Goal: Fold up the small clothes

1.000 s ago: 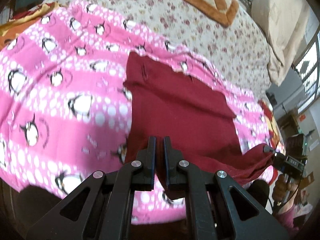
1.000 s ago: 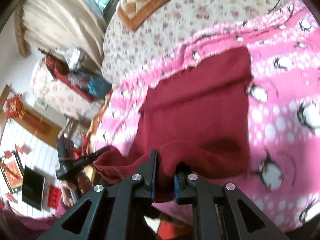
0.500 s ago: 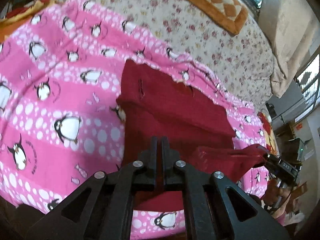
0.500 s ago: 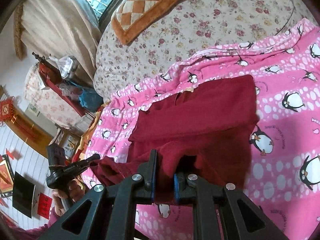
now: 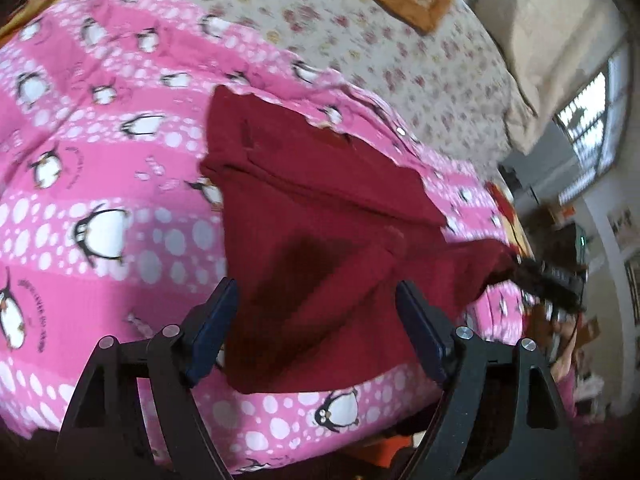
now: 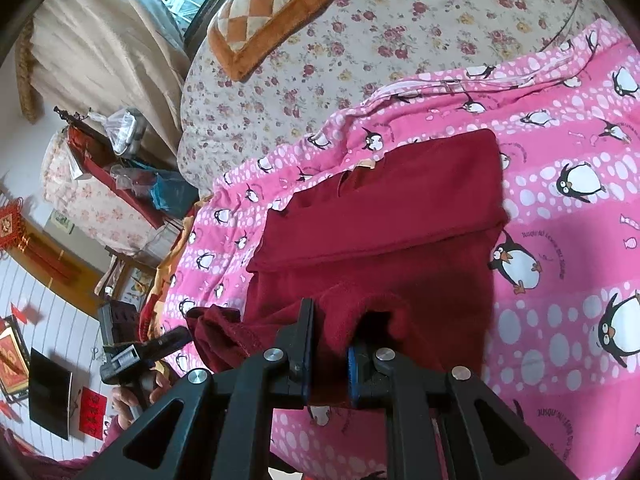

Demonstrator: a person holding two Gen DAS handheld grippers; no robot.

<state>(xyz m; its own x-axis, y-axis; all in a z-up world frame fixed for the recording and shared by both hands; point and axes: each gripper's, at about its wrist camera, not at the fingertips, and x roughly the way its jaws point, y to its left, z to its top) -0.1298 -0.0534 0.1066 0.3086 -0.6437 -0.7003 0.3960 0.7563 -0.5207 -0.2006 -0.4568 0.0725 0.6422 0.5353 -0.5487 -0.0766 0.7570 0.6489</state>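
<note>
A dark red garment (image 5: pixel 320 208) lies partly folded on a pink penguin-print blanket (image 5: pixel 100 184), its far part doubled over. My left gripper (image 5: pixel 316 300) hovers over the near hem with its jaws opening wide. The cloth lies between and below them, and the pads do not press on it. In the right wrist view the same garment (image 6: pixel 384 216) spreads ahead, and my right gripper (image 6: pixel 330 340) is shut on a raised fold of its near edge. The left gripper (image 6: pixel 160 346), held by a hand, shows at the far left beside a bunched corner of the cloth.
The pink blanket (image 6: pixel 560 200) covers a floral bedspread (image 6: pixel 400 20). An orange checked cushion (image 6: pixel 272 12) lies at the far end near a beige curtain (image 6: pixel 100 40). Cluttered furniture and a dark screen (image 6: pixel 50 396) stand beyond the bed's left edge.
The left gripper, shut on the red hem in both earlier frames, has opened wide and let the cloth drop. Both hands carried the hem forward over the garment. The right gripper stays shut.
</note>
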